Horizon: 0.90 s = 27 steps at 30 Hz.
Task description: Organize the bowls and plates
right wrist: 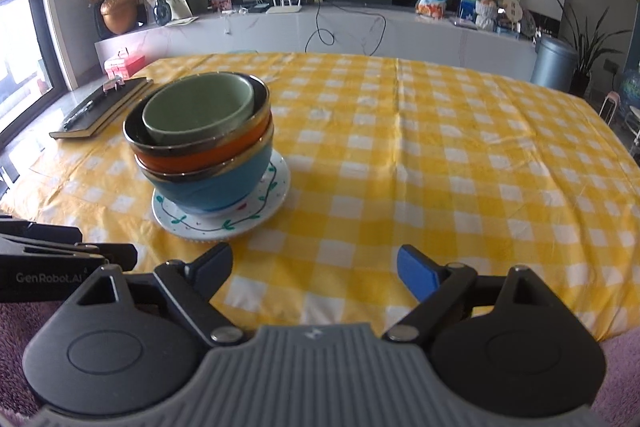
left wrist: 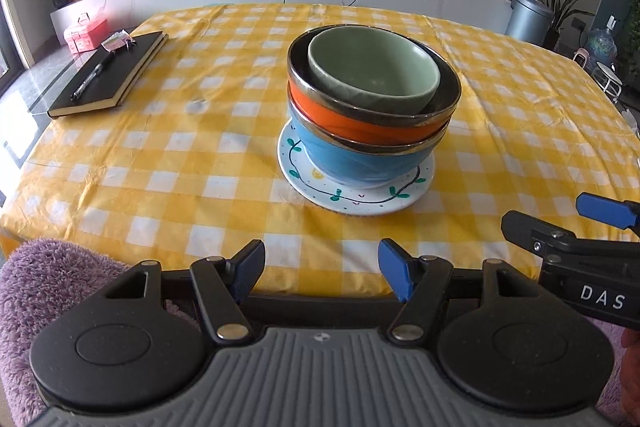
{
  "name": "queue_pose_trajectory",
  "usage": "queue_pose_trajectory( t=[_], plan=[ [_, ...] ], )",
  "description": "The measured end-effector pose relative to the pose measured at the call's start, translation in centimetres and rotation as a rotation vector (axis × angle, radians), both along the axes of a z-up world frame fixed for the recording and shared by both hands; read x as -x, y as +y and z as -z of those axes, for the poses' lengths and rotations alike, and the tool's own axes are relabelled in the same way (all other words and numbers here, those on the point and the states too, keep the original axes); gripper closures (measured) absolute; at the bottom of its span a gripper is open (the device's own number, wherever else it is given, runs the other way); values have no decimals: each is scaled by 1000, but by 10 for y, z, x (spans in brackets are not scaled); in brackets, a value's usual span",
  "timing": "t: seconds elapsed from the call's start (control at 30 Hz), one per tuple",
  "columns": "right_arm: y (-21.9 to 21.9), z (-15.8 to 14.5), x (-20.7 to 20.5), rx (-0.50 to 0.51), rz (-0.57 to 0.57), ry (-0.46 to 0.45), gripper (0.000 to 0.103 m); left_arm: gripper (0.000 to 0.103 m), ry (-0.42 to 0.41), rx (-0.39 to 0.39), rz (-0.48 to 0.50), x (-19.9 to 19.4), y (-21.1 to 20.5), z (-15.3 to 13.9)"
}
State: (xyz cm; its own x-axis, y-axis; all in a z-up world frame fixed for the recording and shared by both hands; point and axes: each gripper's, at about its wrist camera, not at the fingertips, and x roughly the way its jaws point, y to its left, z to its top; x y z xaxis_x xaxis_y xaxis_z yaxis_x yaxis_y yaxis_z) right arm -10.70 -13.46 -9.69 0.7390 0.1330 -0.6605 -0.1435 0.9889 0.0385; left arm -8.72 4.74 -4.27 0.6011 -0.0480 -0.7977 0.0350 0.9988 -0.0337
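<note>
A green bowl [left wrist: 372, 67] sits tilted inside an orange bowl [left wrist: 360, 119], which is nested in a blue bowl [left wrist: 352, 163]. The stack stands on a white plate with a vine pattern [left wrist: 352, 197] in the middle of the table. The same stack shows in the right wrist view: green bowl [right wrist: 200, 111], orange bowl [right wrist: 192, 161], blue bowl [right wrist: 216, 191], plate [right wrist: 224, 221]. My left gripper [left wrist: 322, 273] is open and empty at the table's near edge. My right gripper [right wrist: 316, 273] is open and empty, to the right of the stack.
A yellow checked cloth [left wrist: 160, 147] covers the table. A black notebook with a pen [left wrist: 112, 75] lies at the far left. A purple fluffy cover [left wrist: 52, 267] is at the near edge. The right gripper's body [left wrist: 580, 259] shows at the right of the left wrist view.
</note>
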Motion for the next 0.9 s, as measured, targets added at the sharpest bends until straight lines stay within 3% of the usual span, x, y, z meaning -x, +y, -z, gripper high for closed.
queue_pose_trajectory(
  t=[0.9],
  plan=[
    [-1,3,0,-4,1,-5,15,27,-24,-13,-5,2,-3,-6]
  ],
)
